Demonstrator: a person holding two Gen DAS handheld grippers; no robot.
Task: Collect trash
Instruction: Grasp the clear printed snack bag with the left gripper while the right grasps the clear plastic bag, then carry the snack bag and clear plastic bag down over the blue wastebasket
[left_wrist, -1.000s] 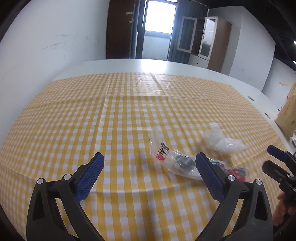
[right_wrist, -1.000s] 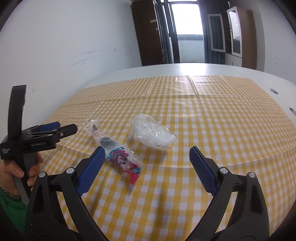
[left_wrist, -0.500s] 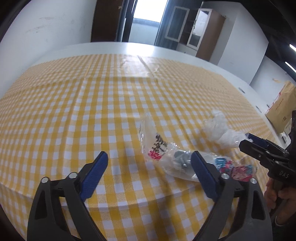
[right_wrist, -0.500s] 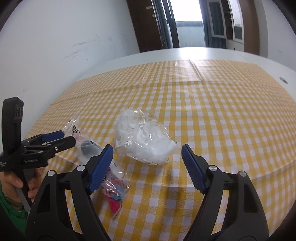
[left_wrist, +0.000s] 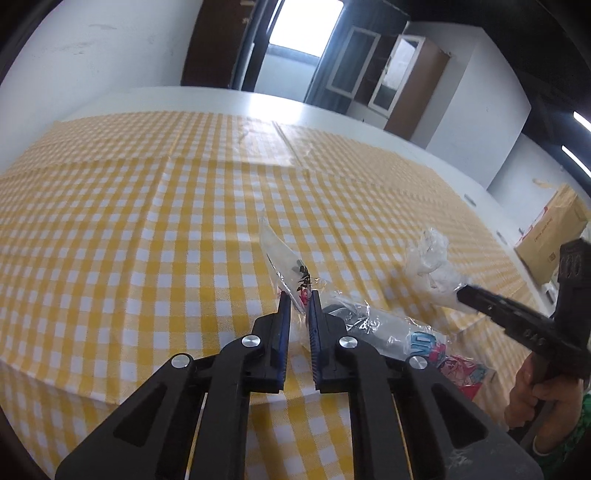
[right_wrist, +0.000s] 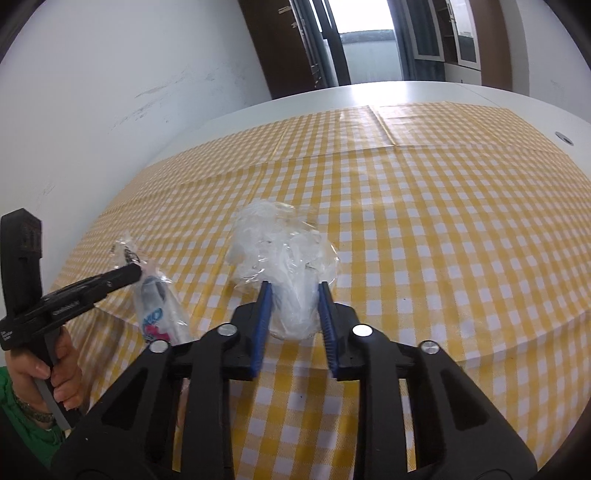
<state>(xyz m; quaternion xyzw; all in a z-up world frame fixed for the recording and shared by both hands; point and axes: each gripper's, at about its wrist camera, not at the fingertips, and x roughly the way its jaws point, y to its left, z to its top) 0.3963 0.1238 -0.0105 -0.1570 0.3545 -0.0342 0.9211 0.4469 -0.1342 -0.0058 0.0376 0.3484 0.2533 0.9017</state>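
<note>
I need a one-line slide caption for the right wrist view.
Right hand-held gripper shut on crumpled clear plastic atop yellow checked tablecloth.

We see the printed wrapper (right_wrist: 155, 310) lower left on the bench (right_wrist: 443, 221), the crumpled bag (right_wrist: 284, 251) at centre.

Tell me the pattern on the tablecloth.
Yellow and white gingham check on the tablecloth; the right wrist view shows it best.
</note>
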